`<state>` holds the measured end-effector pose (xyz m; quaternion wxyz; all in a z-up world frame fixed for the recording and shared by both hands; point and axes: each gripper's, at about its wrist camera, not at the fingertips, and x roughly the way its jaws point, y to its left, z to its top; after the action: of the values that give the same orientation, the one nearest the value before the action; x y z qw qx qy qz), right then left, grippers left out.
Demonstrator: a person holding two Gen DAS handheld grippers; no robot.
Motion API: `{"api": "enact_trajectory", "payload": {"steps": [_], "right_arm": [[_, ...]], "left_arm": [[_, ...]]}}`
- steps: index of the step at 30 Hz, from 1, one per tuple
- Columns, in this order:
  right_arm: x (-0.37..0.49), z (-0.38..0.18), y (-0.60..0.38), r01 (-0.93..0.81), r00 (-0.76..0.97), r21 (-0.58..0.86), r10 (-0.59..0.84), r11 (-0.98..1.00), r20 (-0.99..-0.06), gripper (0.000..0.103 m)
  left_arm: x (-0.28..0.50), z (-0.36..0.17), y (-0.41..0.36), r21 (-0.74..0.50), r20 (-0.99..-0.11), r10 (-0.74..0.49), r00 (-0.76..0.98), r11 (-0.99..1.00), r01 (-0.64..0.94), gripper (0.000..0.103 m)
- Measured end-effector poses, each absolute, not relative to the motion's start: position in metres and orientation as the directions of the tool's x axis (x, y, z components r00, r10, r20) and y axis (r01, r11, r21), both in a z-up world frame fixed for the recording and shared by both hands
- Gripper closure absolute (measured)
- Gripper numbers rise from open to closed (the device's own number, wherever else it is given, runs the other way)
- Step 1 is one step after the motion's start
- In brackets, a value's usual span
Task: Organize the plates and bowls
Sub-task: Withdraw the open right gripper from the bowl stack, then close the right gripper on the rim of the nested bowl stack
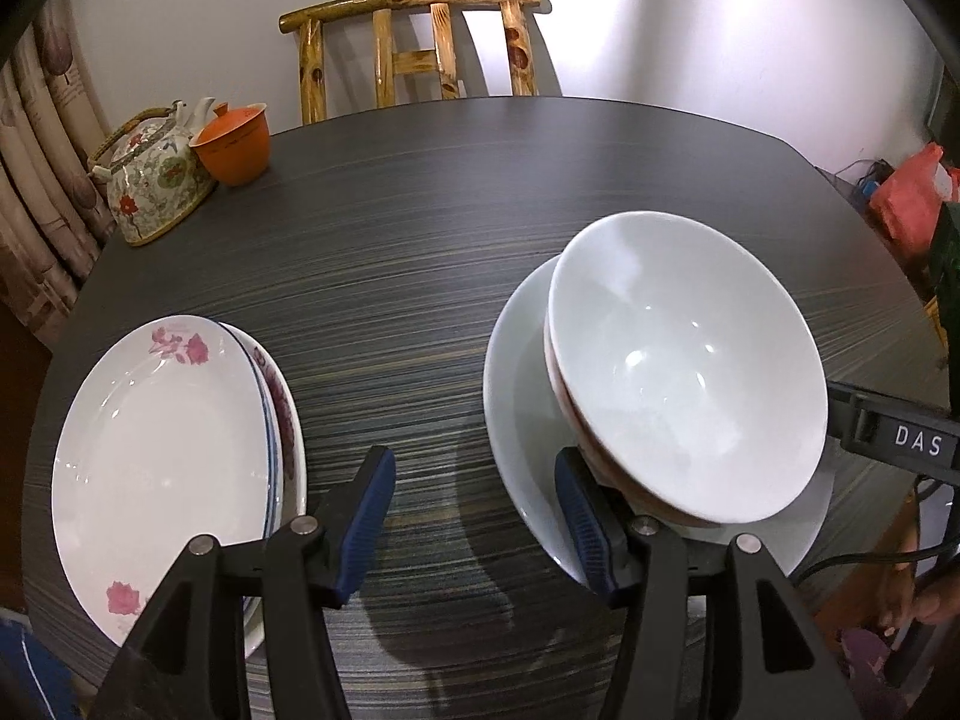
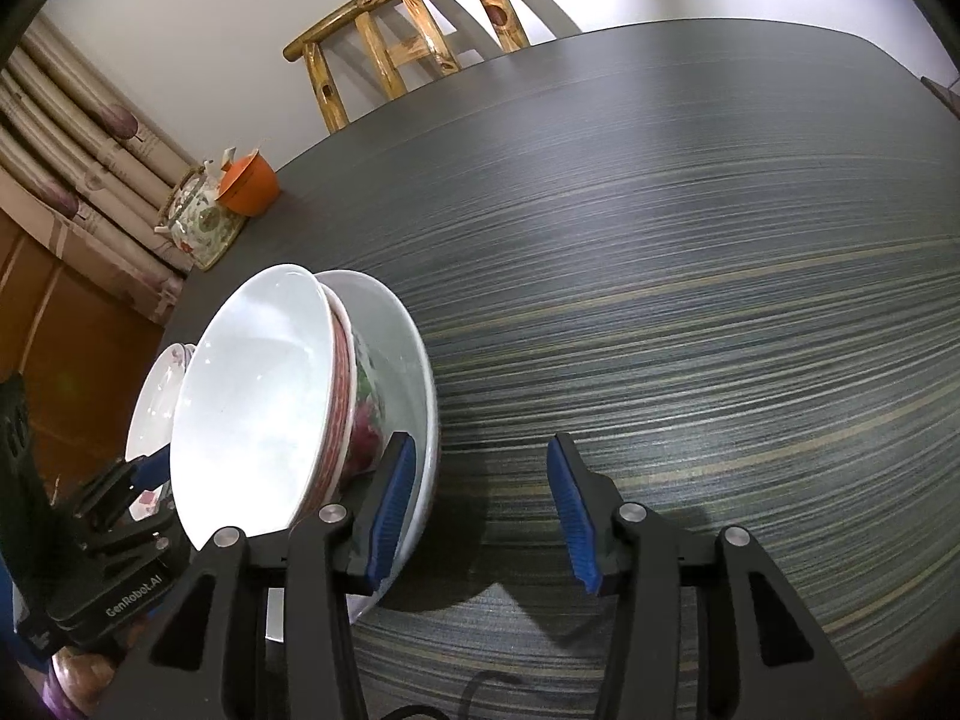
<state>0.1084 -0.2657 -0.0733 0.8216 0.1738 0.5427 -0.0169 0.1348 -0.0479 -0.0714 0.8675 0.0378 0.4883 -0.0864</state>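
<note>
Three nested bowls stand right of centre in the left wrist view: a wide white bowl (image 1: 516, 390) at the bottom, a red-rimmed bowl (image 1: 555, 372) inside it, and a plain white bowl (image 1: 690, 372) on top, tilted. A stack of flowered plates (image 1: 162, 450) lies at the left. My left gripper (image 1: 474, 480) hangs open over bare table between the two stacks, its right finger close to the wide bowl. My right gripper (image 2: 480, 468) is open just right of the wide bowl (image 2: 408, 360). Its left finger overlaps that rim, and no pad presses on anything.
The dark striped round table (image 1: 420, 240) carries a flowered teapot (image 1: 156, 180) and an orange lidded cup (image 1: 234, 144) at its far left. A wooden chair (image 1: 420, 48) stands behind the table. Curtains hang at the left. The right half of the table (image 2: 720, 300) is bare.
</note>
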Motion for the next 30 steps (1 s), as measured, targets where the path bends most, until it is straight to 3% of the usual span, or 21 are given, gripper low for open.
{"api": "enact_trajectory", "payload": {"steps": [7, 17, 25, 30], "right_arm": [[0.110, -0.079, -0.273, 0.228, 0.399, 0.302, 0.194, 0.926, -0.896, 0.051], [0.114, -0.079, -0.273, 0.203, 0.394, 0.296, 0.199, 0.934, -0.898, 0.051], [0.114, -0.079, -0.270, 0.174, 0.401, 0.280, 0.191, 0.944, -0.896, 0.051], [0.115, -0.079, -0.267, 0.152, 0.411, 0.271, 0.188, 0.951, -0.892, 0.051]], "left_arm": [[0.137, -0.078, -0.053, -0.004, -0.860, -0.107, 0.499, 0.979, 0.203, 0.044], [0.140, -0.082, -0.048, -0.033, -0.859, -0.120, 0.498, 0.983, 0.180, 0.036], [0.141, -0.087, -0.043, -0.045, -0.859, -0.110, 0.500, 0.989, 0.140, 0.022], [0.139, -0.086, -0.047, -0.022, -0.856, -0.090, 0.509, 0.990, 0.139, 0.021]]}}
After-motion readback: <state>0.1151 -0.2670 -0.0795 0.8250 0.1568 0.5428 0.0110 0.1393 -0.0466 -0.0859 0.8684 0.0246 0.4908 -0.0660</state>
